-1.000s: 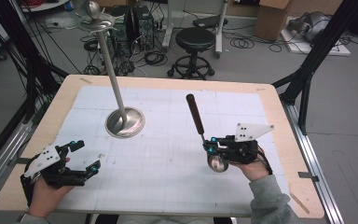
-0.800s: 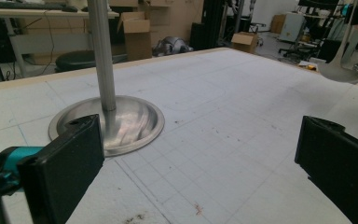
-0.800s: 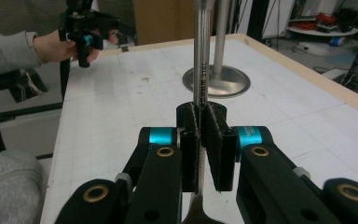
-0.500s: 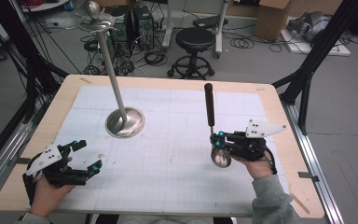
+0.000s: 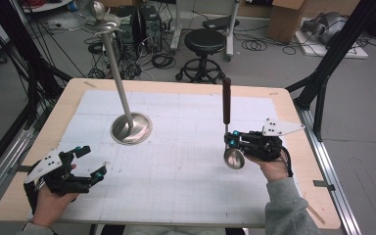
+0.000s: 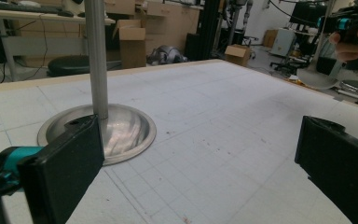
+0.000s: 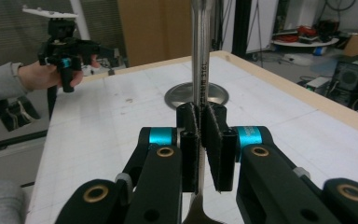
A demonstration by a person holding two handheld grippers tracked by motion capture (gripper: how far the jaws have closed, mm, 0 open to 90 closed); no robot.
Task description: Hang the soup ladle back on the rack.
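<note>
Steel and black: that's the ladle [image 5: 227, 122], standing nearly upright over the right half of the table [image 5: 176, 196], bowl down, black handle pointing up and tipped a touch toward the far edge. The right gripper [image 5: 231, 140] has its jaws clamped tight on the thin metal shank just above the bowl, which hangs right below the jaws and clear of the white mat [image 5: 176, 166]. In the right gripper view the shank runs straight up between the pressed pads, bowl peeking out underneath. Over at the near left corner, the left gripper [image 5: 90, 161] sits low above the mat, jaws spread wide, nothing between them. Farther off, left of centre, the steel stand [image 5: 127, 122] has its round base on the mat, with its pole leaning up and away past the far edge.
</note>
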